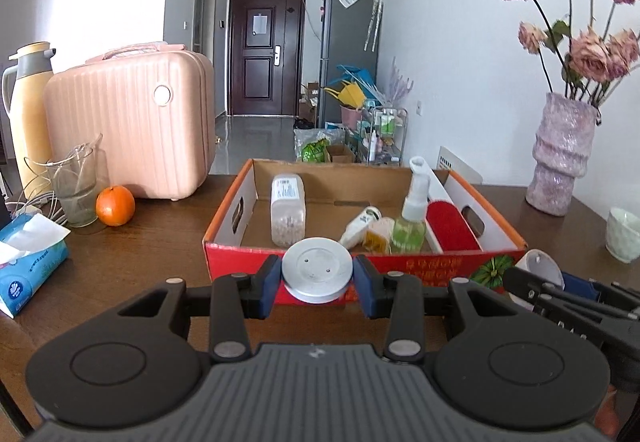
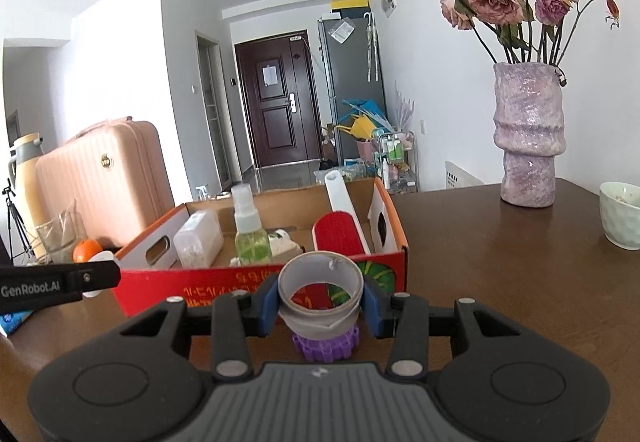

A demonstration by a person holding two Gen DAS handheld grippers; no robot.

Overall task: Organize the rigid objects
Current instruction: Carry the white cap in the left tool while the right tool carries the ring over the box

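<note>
Nearest, the left gripper (image 1: 317,276) has its blue pads clamped on the rim of a flat silver metal disc (image 1: 317,269), held face-up and level — clear of the dark wooden table (image 1: 160,242), just short of the red near wall of the cardboard box (image 1: 248,262). The right gripper (image 2: 320,300) pinches a roll of grey tape (image 2: 320,288) from both sides, hole facing forward, with a purple toothed ring (image 2: 324,346) directly under the roll; whether the two touch I cannot tell.

Both loads face the same thing: the box lies straight ahead of each pair of jaws, its near wall the one barrier between them and the open tray. The disc looks slightly closer to that wall, so I judge the left hand goes over first.

Beyond the wall, the box already holds a clear cotton-swab container (image 1: 288,208), a green spray bottle (image 1: 412,218) and a red lint brush (image 1: 450,222), leaving bare floor in the middle.
</note>
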